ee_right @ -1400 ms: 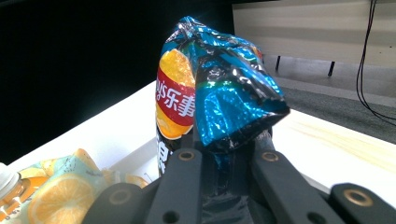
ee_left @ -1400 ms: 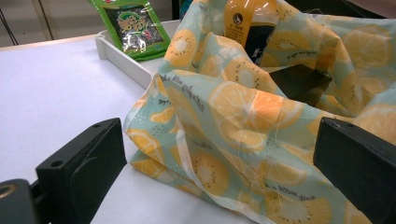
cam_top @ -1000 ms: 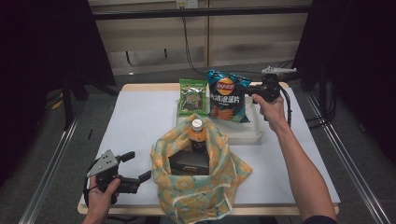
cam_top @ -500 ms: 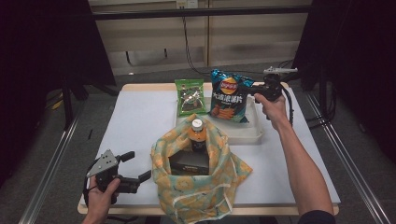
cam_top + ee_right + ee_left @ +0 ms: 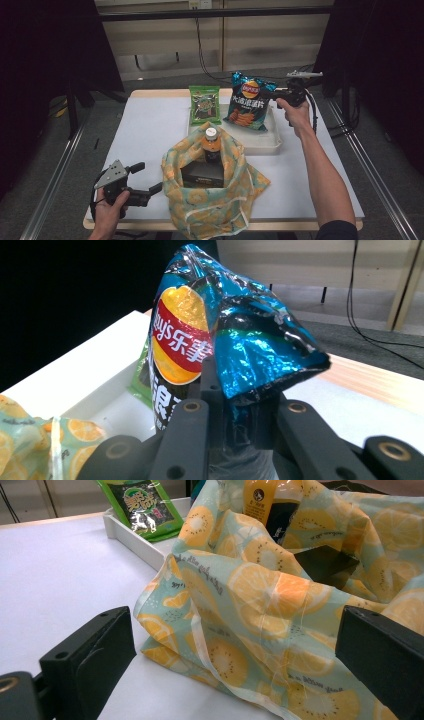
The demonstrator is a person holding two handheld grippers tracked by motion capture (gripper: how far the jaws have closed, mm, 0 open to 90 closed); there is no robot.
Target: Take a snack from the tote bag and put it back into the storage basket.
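The right gripper grasps the chip bag, now lifted slightly leftward over the tray. The left gripper has stayed released, near the fruit-print bag.

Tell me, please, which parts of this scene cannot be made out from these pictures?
- Bottle, high view: lower body hidden inside the bag.
- Black box, high view: any label too dark to read.
- Chip bag, right gripper view: lower end hidden behind the right claw.
- Tray, high view: its floor is largely covered by the chip bag and green packet.
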